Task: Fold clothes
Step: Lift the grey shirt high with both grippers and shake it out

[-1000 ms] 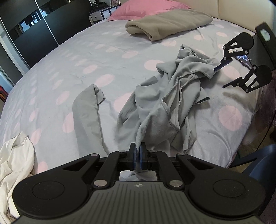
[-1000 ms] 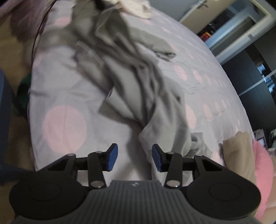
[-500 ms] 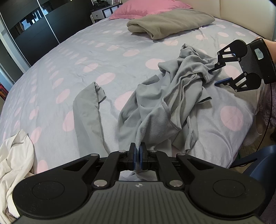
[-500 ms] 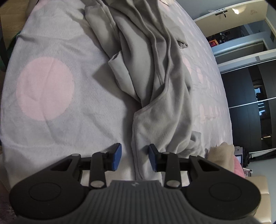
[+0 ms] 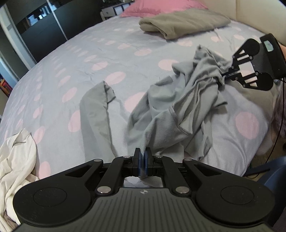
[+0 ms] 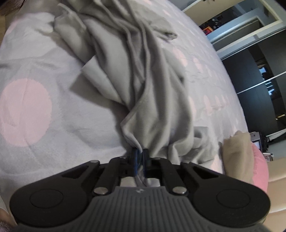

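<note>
A crumpled grey garment point(image 5: 185, 100) lies on the spotted bedspread point(image 5: 89, 58), one long part point(image 5: 93, 114) stretched out to the left. My left gripper point(image 5: 142, 161) is shut on its near edge. In the left wrist view my right gripper point(image 5: 225, 74) pinches the garment's far right edge. The right wrist view shows that gripper point(image 6: 140, 157) shut on a bunched fold of the grey garment point(image 6: 146, 85), which runs away from it in long creases.
A folded beige cloth point(image 5: 182, 24) and a pink pillow point(image 5: 160, 8) lie at the head of the bed. A white garment point(image 5: 16, 160) is heaped at the left. Dark wardrobe doors point(image 5: 35, 28) stand beyond the bed. The bed's edge drops off at the right.
My right gripper came down onto the garment's far edge and went from open to shut on it. The left gripper kept its grip and did not move.
</note>
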Available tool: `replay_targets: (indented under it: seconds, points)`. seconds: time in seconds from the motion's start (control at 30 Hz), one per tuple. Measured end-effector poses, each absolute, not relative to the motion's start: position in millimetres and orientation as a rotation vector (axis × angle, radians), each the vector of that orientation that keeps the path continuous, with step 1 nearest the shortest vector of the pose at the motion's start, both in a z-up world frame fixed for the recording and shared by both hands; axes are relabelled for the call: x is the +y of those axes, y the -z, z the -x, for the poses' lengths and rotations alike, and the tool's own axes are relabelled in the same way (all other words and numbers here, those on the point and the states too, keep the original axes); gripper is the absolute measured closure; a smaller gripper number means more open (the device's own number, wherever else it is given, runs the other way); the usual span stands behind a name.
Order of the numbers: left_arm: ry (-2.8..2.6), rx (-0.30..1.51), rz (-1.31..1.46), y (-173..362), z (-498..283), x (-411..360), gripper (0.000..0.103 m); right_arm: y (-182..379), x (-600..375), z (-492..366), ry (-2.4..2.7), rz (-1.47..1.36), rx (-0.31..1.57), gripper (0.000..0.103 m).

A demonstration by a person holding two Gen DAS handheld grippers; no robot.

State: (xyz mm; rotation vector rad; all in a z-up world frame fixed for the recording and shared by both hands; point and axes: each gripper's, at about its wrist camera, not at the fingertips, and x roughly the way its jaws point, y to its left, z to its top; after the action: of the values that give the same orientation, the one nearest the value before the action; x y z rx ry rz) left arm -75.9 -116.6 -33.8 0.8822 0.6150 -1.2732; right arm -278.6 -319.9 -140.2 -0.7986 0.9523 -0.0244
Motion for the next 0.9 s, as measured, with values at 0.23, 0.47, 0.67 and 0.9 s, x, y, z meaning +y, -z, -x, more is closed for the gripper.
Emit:
replay_targets:
  seconds: [0.23, 0.47, 0.67, 0.9]
  points:
    - [1.236, 0.550, -0.611, -23.0, 53.4, -105.8, 0.102, 50.6, -350.3, 286.0, 0.301, 0.552, 0.722, 0.098]
    - [1.192, 0.321, -0.448, -128.7, 45.4, -109.2, 0.102, -62.9, -361.8, 281.5, 0.471, 0.485, 0.452, 0.098]
    - [1.140, 0.098, -0.269, -232.5, 53.5, -98.3, 0.102, -173.6, -350.5, 275.0, 0.561, 0.476, 0.196, 0.100]
    - [1.138, -0.133, -0.133, -326.2, 88.9, -73.9, 0.102, -262.8, -327.3, 300.8, 0.655, 0.504, -0.056, 0.100]
